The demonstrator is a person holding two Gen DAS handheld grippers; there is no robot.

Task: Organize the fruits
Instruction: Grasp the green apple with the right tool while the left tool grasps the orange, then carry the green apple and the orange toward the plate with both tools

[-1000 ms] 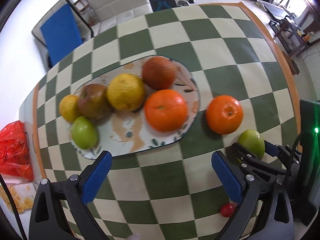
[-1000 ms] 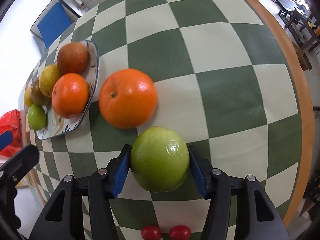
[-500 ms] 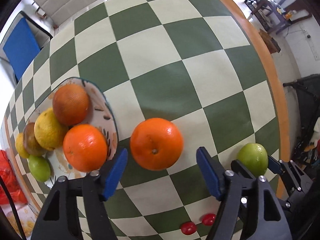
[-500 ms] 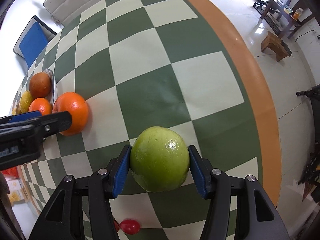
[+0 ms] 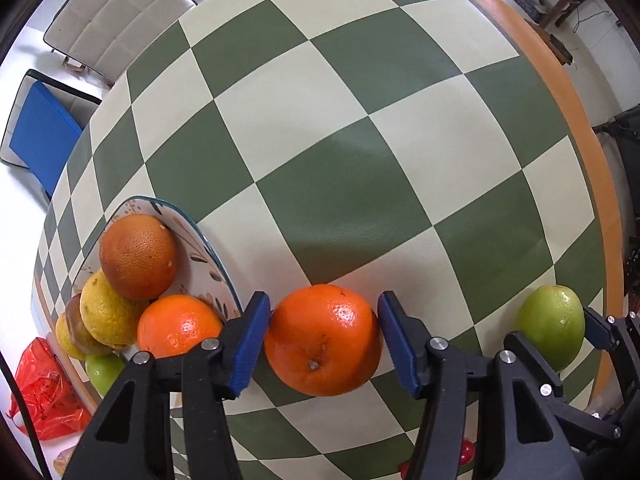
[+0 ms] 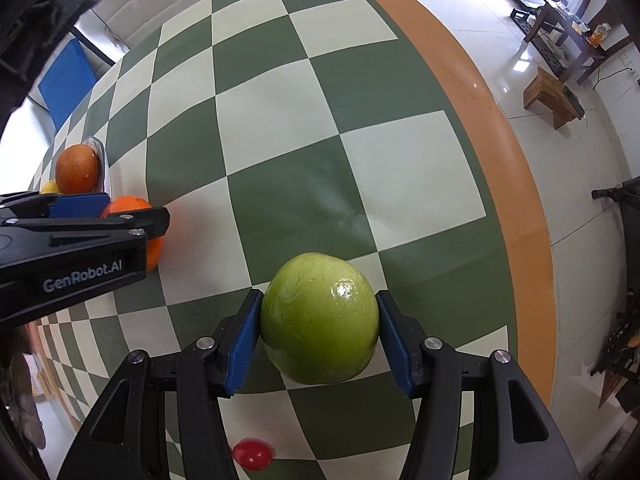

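My left gripper (image 5: 323, 340) has its blue pads against both sides of a loose orange (image 5: 323, 347) on the checked table, just right of the plate (image 5: 208, 264). The plate holds several fruits: a dark orange (image 5: 138, 262), a yellow citrus (image 5: 105, 316), a bright orange (image 5: 178, 326) and a green apple (image 5: 103, 372). My right gripper (image 6: 319, 332) is shut on a green apple (image 6: 319, 318) and holds it above the table; this apple also shows in the left wrist view (image 5: 552, 332). The left gripper also shows in the right wrist view (image 6: 106, 220), around the orange (image 6: 138, 216).
Small red tomatoes (image 6: 252, 454) lie on the table under my right gripper. The table's orange edge (image 6: 492, 128) runs along the right. Chairs (image 5: 116, 28) stand at the far side. A red bag (image 5: 44, 396) lies on the floor at left.
My left gripper moved right from the plate to the loose orange and closed its pads onto it. My right gripper lifted the green apple and swung right.
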